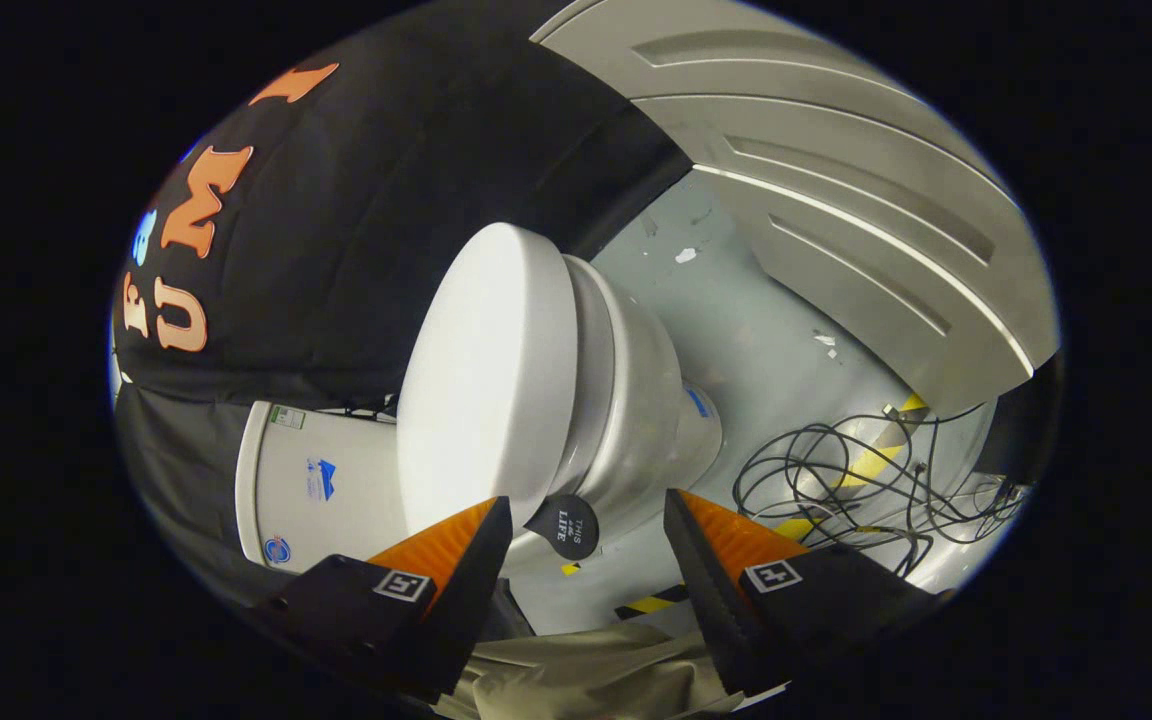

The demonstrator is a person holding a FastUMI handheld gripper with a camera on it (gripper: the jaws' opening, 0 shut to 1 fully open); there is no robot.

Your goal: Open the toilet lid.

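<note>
Two fingers of my gripper (586, 525) stand spread apart with nothing between them, released. Just ahead of them, in the gap, sits the small dark round tab (566, 525) at the front edge of the toilet lid (481, 370). I hold the view tilted, so the toilet (636, 400) appears to lie on its side. Its white lid is shut down flat on the seat, smooth and glossy, with a bright glare across it. Behind the lid is the white tank (311, 490), which carries a few small stickers and stands against the black cloth wall (356, 220). The floor (736, 330) is pale grey with scuffs and bits of white debris. Black cables (836, 470) lie in a loose tangle on it beyond my right finger, over yellow-and-black hazard tape (876, 460). Past that stands a grey panelled door (836, 190). Crumpled beige cloth (586, 670) lies below my fingers.
</note>
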